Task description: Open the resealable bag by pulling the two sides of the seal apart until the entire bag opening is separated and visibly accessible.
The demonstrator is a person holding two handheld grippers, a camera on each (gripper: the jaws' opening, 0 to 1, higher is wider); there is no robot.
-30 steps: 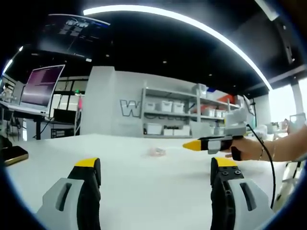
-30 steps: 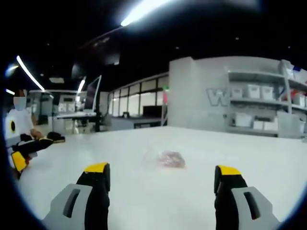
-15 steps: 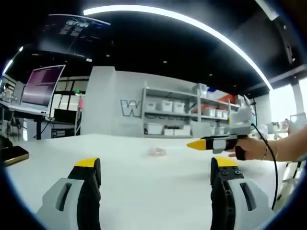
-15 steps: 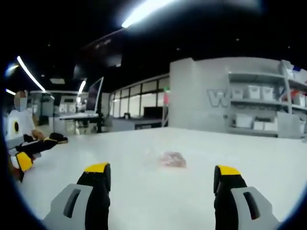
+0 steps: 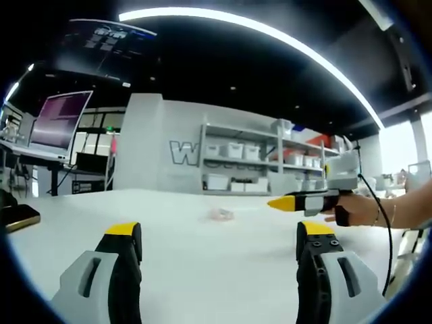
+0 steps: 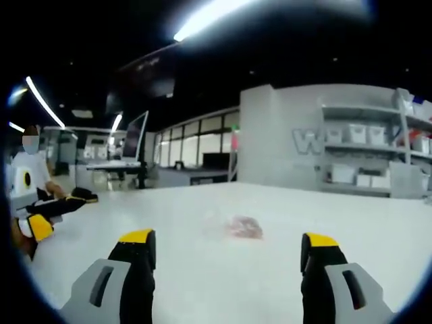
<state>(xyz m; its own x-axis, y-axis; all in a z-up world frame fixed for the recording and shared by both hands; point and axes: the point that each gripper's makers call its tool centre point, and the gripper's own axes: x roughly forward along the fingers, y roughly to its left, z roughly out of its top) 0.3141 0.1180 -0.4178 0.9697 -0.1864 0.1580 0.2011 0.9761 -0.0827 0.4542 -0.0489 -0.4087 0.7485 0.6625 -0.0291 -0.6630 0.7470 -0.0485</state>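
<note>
While both grippers hover over the white table (image 6: 202,283), left gripper (image 5: 219,246) and right gripper (image 6: 228,253) jaws are spread, empty; resealable bag (image 6: 244,227) lies flat ahead, untouched.

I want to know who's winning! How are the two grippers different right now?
In the left gripper view, the right gripper hovers over the white table, nearer the small bag; the left gripper sits farther back. Both are open, yellow-tipped and touching nothing.

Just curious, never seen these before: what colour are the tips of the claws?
Yellow tips on black and grey claws, clearest in the right gripper view.
</note>
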